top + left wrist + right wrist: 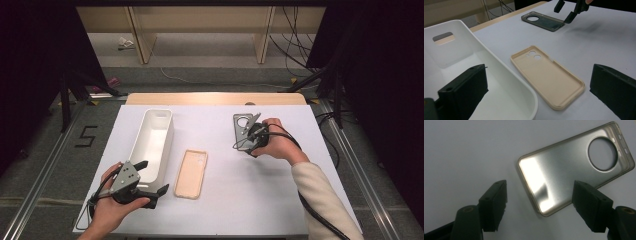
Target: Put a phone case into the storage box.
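Landmark: the white bin (152, 142), a long open box on the worktop (220, 205), with a slot handle cut in its far end wall.
Beige phone case (191, 173): lay flat, inside up, just right of the bin and apart from it; two round lens holes at its far end.
Grey phone case (243, 127): lay flat, well to the right of the bin, inside up, with one large round camera hole; clear of both jaws.
Right tool (539, 202): hung just above the near end of the grey case, jaws wide apart, gripping nothing.
Left tool (152, 176): at the bin's near right corner, jaws spread wide and empty; in the left gripper view one jaw stood over the bin, the other past the beige case.
Writing: a black "5" (87, 136) marked on the floor left of the bin; no brand legible on either case.
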A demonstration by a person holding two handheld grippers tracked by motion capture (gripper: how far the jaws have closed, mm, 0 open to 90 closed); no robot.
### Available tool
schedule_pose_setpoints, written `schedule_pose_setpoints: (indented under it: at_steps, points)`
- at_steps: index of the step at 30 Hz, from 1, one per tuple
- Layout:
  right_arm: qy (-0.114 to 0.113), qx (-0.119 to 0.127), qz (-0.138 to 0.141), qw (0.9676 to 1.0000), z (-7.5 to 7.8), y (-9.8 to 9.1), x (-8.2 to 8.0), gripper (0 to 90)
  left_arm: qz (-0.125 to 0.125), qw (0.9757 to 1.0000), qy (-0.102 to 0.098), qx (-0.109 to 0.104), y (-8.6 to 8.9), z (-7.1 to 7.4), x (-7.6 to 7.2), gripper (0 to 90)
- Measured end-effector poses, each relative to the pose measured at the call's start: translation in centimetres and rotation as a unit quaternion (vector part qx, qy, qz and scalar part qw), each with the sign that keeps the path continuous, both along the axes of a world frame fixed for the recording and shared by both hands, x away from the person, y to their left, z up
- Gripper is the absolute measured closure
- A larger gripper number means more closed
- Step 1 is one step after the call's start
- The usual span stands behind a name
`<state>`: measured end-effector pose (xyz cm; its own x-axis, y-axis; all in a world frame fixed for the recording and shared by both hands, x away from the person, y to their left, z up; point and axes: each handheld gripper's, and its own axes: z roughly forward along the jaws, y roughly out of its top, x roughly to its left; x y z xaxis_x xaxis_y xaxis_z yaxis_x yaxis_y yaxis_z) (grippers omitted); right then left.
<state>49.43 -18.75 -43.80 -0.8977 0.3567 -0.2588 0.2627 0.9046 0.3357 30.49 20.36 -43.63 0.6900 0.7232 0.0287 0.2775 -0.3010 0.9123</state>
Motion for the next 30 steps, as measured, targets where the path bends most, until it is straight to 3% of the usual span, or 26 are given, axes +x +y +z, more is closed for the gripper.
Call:
schedule_pose_setpoints:
  at_steps: [4,7,19,30]
  points:
    - [-0.007,-0.027,0.018,0.9994,0.0,0.4,-0.2,26.4,0.0,1.0,0.001,-0.001,0.0,0.0,0.0,0.8]
    - [-0.023,-0.056,0.045,0.9972,0.1,1.0,-0.4,26.2,0.0,1.0,0.001,-0.002,0.0,0.0,0.0,0.8]
    - [-0.036,-0.08,0.057,0.9945,0.1,1.2,-0.3,25.9,0.0,1.0,0.001,0.0,0.0,-0.1,0.1,0.8]
    - [-0.045,-0.121,0.076,0.9887,-0.6,1.7,0.3,27.4,-0.001,1.0,0.003,-0.001,0.0,-0.1,0.1,0.8]
